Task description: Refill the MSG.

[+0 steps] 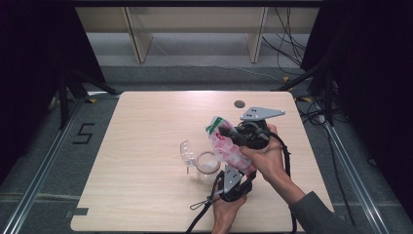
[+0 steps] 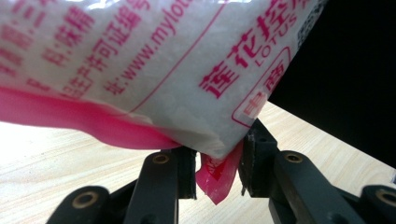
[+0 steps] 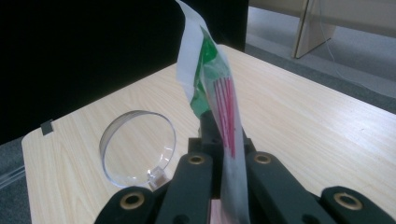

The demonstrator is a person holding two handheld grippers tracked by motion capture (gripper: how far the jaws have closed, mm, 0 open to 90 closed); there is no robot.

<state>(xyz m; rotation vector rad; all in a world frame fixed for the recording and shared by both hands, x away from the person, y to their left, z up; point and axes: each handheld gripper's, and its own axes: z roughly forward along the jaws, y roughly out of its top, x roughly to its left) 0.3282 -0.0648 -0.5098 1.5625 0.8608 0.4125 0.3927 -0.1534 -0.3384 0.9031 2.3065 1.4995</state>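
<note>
Bulging white-and-pink printed bag (image 1: 225, 146), green-topped

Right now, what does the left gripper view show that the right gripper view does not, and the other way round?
The left gripper view alone shows the pink-printed white plastic bag of white granules from its printed face, with red lettering, and its pink bottom corner pinched between the left gripper. The right gripper view alone shows the bag's green-and-white top flap seen edge-on, clamped in the right gripper, and the round clear plastic lid standing open beside it. Both share the bag itself and the light wooden table.
</note>
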